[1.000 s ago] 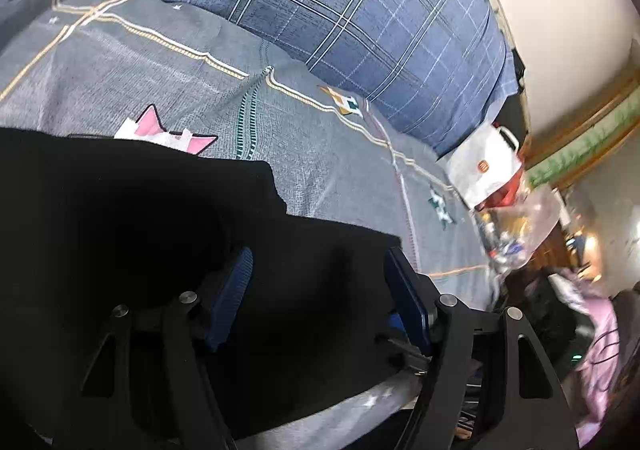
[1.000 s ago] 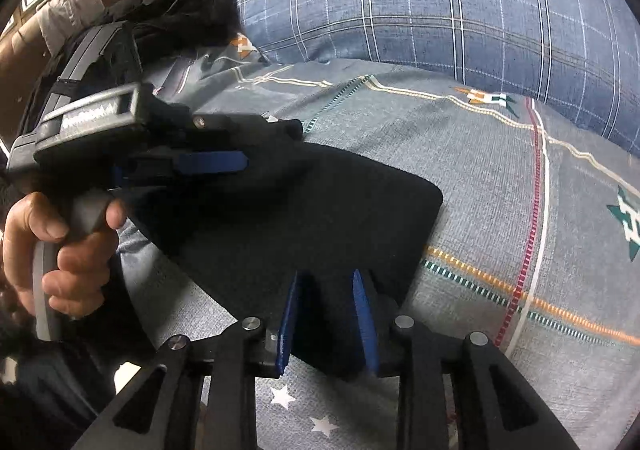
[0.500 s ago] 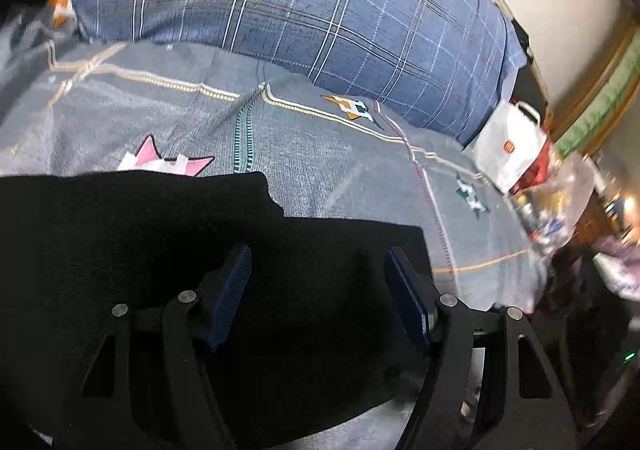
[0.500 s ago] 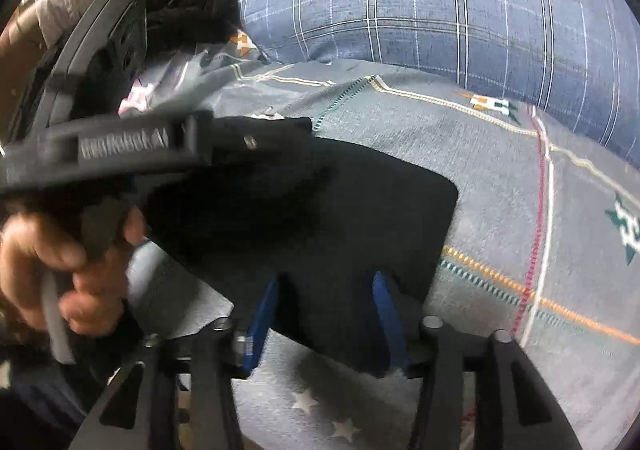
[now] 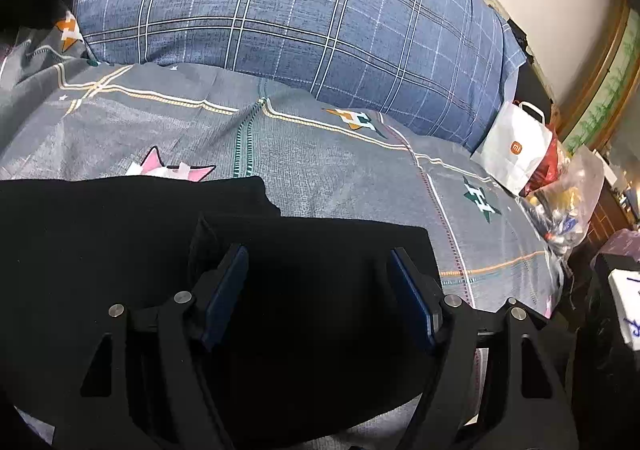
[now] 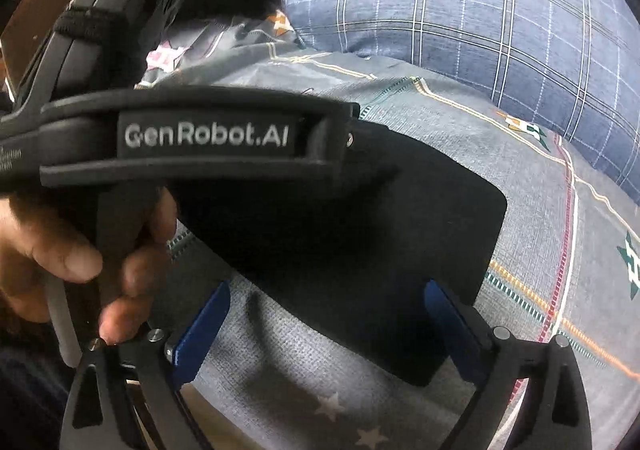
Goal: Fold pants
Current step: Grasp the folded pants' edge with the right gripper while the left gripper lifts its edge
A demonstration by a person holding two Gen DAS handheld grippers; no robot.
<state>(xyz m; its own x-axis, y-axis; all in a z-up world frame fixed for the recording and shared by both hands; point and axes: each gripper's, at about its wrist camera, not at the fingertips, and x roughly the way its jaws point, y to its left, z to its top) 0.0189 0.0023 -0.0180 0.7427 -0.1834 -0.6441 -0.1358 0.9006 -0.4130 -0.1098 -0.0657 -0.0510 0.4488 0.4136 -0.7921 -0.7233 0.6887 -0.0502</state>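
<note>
step: release and smooth | folded black fabric pants [image 6: 360,234] flat on grey patterned bedspread [image 6: 532,185] | right gripper [image 6: 326,330] jaws just opening, wide apart, fabric unpinched | left gripper [image 5: 318,294] apart above pants | advice: lift clear, avoid snagging edge

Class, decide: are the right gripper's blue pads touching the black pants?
Apart. The right wrist view shows the right gripper wide open, grey bedsheet visible between each pad and the black pants.

Black gripper [image 6: 324,314] frames, blue pads [image 6: 204,326], silver screws, white "GenRobot.AI" lettering
</note>
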